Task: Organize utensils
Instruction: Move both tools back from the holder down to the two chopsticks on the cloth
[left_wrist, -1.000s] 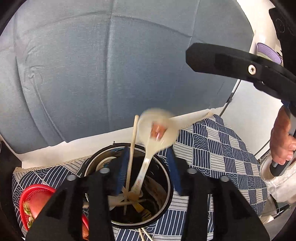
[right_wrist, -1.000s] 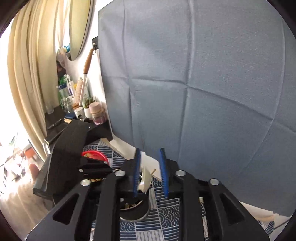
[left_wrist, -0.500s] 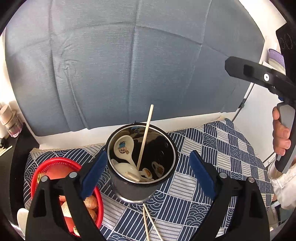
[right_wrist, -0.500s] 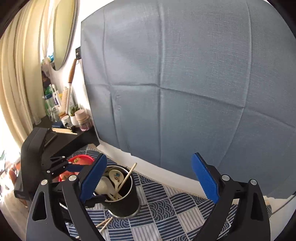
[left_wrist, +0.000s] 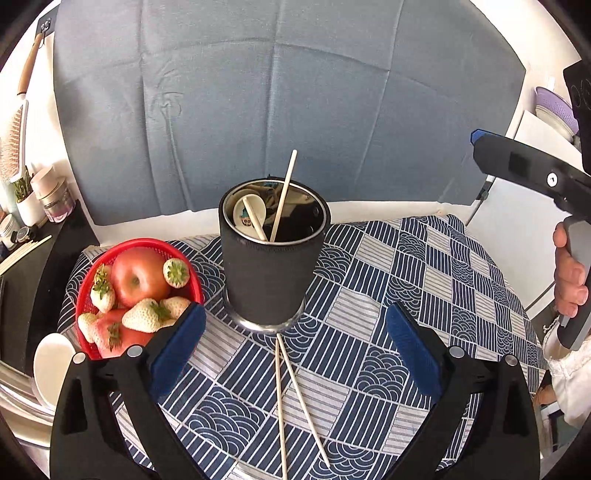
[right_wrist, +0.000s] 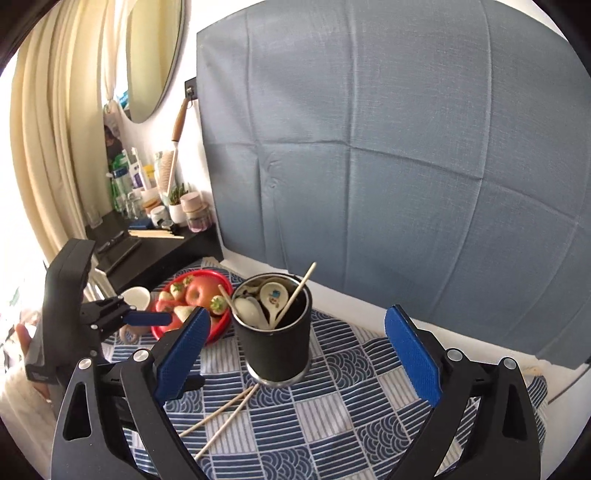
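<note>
A wide grey-blue backdrop cloth (left_wrist: 280, 110) hangs behind a table covered by a blue-and-white patterned tablecloth (left_wrist: 424, 280). Near the cloth's middle stands the dark utensil cup (left_wrist: 271, 269), upright, holding white ceramic spoons (left_wrist: 252, 216) and one chopstick (left_wrist: 283, 195) that leans out over the rim. Just left of the cup sits a red basket (left_wrist: 96, 266) filled with an apple (left_wrist: 138, 277) and pale strawberries (left_wrist: 146, 317), and a small white dish (left_wrist: 51, 363) lies at the table's left edge beside it. Two loose chopsticks (left_wrist: 284, 398) rest flat on the tablecloth, their far ends touching the cup's base. The left gripper (left_wrist: 291, 343) hovers near the cup with its jaws spread wide and nothing between them; the basket lies just beyond its left finger. The right gripper (right_wrist: 295, 354) is likewise released and empty, its blue pads (right_wrist: 413, 360) framing the cup from that side. A dark side shelf (right_wrist: 155, 247) with jars and bottles stands behind the basket.
</note>
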